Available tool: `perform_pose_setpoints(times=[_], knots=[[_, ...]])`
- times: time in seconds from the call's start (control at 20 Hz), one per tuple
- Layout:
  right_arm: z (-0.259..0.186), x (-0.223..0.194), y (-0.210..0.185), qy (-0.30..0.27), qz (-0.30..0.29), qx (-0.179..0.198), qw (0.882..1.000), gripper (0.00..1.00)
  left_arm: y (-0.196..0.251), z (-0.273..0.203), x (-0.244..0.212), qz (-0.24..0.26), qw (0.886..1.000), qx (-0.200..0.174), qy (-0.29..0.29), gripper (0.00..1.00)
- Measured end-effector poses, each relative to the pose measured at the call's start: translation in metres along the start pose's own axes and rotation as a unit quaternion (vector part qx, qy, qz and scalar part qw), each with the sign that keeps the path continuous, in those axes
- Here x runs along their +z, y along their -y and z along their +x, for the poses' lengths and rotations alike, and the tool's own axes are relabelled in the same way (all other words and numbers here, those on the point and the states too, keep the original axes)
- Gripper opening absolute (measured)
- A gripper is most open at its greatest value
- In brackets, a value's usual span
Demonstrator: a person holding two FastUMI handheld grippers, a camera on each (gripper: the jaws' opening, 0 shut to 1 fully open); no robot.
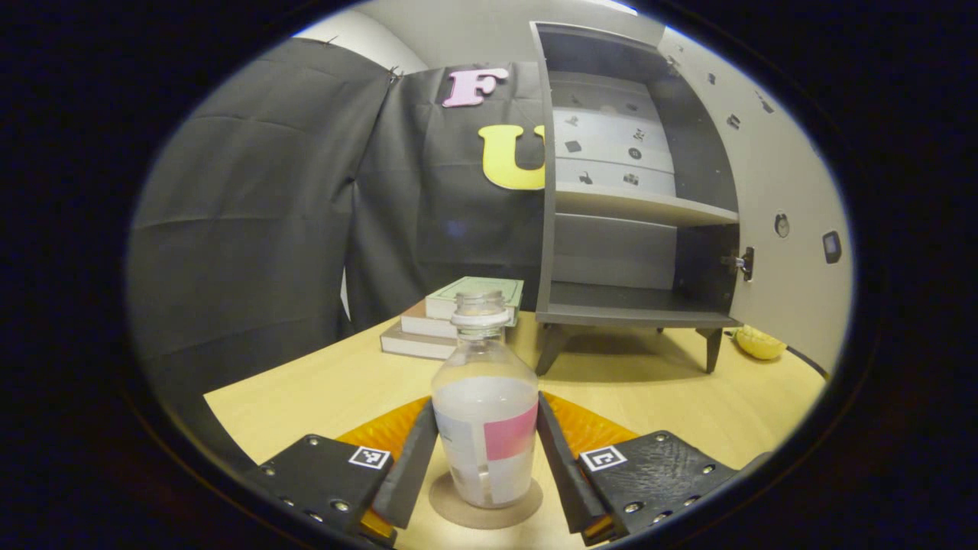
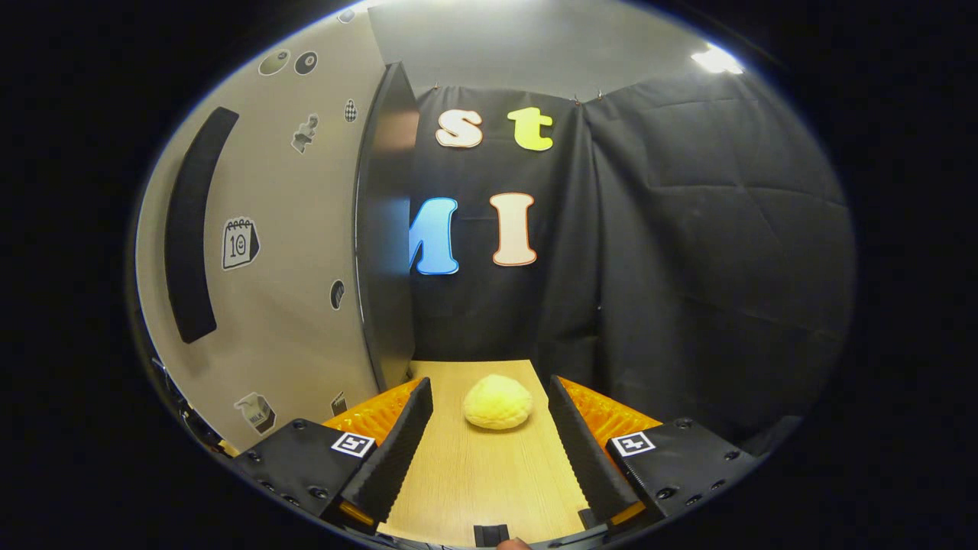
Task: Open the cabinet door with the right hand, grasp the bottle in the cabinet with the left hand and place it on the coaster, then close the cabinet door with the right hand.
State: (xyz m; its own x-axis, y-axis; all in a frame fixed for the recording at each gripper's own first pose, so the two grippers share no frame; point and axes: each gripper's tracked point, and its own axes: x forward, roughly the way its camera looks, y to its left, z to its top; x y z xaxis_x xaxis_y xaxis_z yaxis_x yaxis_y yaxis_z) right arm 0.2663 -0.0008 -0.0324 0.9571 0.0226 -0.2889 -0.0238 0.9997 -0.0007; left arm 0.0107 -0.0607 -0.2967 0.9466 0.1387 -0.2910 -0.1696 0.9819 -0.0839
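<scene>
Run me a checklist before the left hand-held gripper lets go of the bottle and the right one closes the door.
1. Bottle over the coaster: ok, its base stands on the round disc.
2. Bottle upright: ok.
3. Left hand-held gripper released: not ok, the fingers flank the bottle closely; whether they press on it, cannot tell.
4. Cabinet shelves free of things that would block closing: ok, as far as visible.
5. Cabinet door open, waiting to be shut: ok.
6. Right hand-held gripper free: ok, open, holding nothing, with a yellow soft object lying on the table ahead.
</scene>
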Motion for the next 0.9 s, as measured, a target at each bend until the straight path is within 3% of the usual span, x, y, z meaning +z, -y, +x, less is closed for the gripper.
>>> perform_pose_setpoints(times=[0.05, 0.45, 0.5, 0.6, 0.9], knots=[[0.000, -0.002, 0.000, -0.001, -0.001, 0.000, 1.000, 0.93, 0.000, -0.002, -0.001, 0.003, 1.000, 0.000, -0.003, 0.72], [0.000, -0.006, -0.004, -0.003, 0.003, 0.010, 1.000, 0.93, 0.001, -0.008, -0.002, 0.019, 1.000, 0.003, -0.023, 0.75], [0.001, -0.006, -0.005, -0.004, 0.004, 0.011, 1.000, 0.93, 0.001, -0.009, 0.001, 0.020, 0.999, 0.004, -0.024, 0.82], [-0.001, -0.007, -0.005, -0.007, 0.005, 0.013, 1.000, 0.93, 0.002, -0.010, 0.007, 0.022, 0.999, 0.003, -0.023, 0.85], [-0.003, 0.003, -0.007, 0.002, 0.001, 0.022, 1.000, 0.96, 0.007, -0.026, 0.053, 0.024, 1.000, 0.008, 0.003, 0.80]])
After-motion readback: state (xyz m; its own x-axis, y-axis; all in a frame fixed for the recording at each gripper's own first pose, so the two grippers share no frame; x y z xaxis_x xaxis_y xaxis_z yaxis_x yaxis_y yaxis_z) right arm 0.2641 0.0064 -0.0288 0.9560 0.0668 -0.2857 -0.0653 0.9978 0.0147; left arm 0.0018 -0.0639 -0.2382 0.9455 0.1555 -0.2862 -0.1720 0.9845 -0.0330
